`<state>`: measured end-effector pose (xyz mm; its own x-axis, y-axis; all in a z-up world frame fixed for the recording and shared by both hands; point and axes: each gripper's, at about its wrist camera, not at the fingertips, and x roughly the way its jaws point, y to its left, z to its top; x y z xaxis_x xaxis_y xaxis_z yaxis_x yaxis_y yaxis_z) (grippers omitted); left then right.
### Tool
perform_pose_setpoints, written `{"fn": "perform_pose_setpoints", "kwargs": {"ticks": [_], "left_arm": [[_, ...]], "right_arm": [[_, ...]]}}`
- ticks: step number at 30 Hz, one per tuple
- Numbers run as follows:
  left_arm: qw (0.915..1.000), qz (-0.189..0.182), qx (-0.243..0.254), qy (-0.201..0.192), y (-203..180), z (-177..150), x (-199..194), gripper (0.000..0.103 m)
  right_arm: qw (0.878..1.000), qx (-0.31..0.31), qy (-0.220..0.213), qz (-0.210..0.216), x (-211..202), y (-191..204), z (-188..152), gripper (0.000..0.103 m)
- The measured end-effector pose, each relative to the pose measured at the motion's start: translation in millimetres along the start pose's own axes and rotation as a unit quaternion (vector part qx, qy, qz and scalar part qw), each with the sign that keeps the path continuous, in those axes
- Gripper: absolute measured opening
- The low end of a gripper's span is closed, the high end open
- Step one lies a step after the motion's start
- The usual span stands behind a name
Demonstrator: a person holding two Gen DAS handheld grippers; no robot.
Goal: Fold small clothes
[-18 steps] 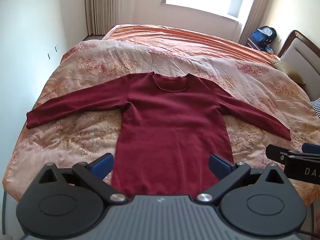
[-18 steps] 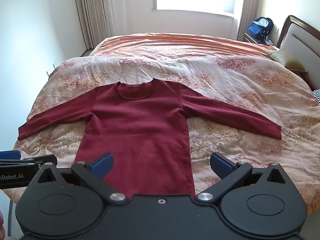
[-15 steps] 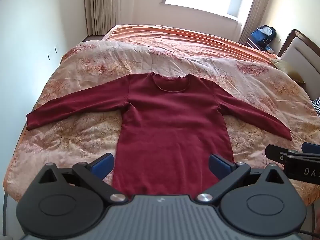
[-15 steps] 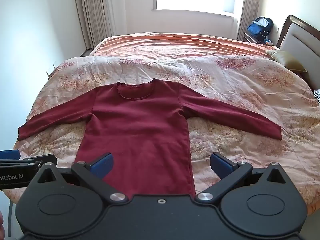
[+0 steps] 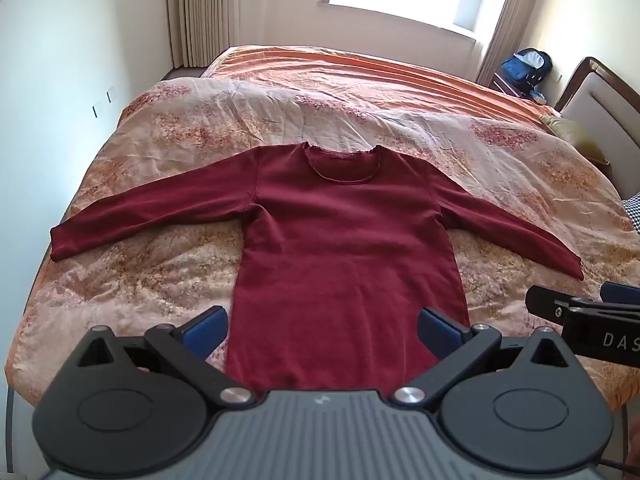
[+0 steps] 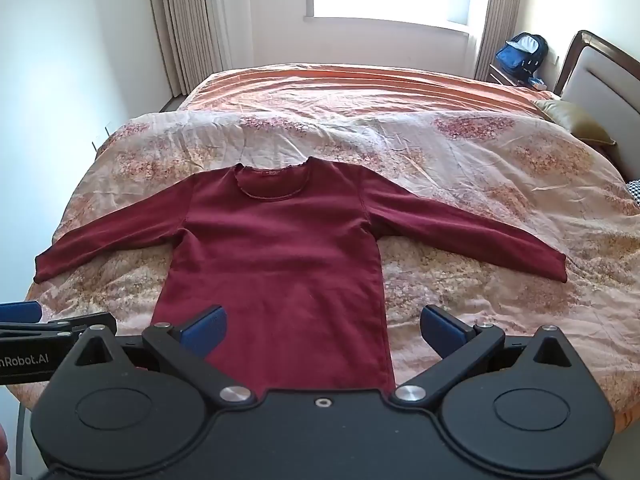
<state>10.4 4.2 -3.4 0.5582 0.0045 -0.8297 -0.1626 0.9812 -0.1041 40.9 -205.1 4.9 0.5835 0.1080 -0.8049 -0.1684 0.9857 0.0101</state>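
Note:
A dark red long-sleeved shirt (image 5: 340, 248) lies flat and face up on the bed, both sleeves spread out to the sides, neck at the far end; it also shows in the right wrist view (image 6: 276, 256). My left gripper (image 5: 322, 328) is open and empty, held above the shirt's hem. My right gripper (image 6: 322, 326) is open and empty above the hem's right side. The right gripper's side shows in the left wrist view (image 5: 588, 320), and the left gripper's side in the right wrist view (image 6: 48, 332).
The bed carries a floral peach quilt (image 5: 168, 264) over an orange cover (image 5: 360, 68). A headboard (image 6: 600, 76) and an olive pillow (image 6: 576, 120) are at the right. A blue backpack (image 6: 520, 54) stands by the window. A wall is at the left.
Both grippers have shifted very slightly; the shirt has not moved and both grippers stay open.

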Motion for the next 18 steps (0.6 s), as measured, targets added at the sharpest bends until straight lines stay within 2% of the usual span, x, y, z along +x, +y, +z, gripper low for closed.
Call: {"fn": "perform_pose_setpoints", "kwargs": {"ticks": [18], "left_arm": [[1.0,-0.003,0.002,0.005,2.0,3.0,9.0,0.103]], "right_arm": [[1.0,0.002,0.002,-0.002,6.1,-1.0,3.0,0.103]]}}
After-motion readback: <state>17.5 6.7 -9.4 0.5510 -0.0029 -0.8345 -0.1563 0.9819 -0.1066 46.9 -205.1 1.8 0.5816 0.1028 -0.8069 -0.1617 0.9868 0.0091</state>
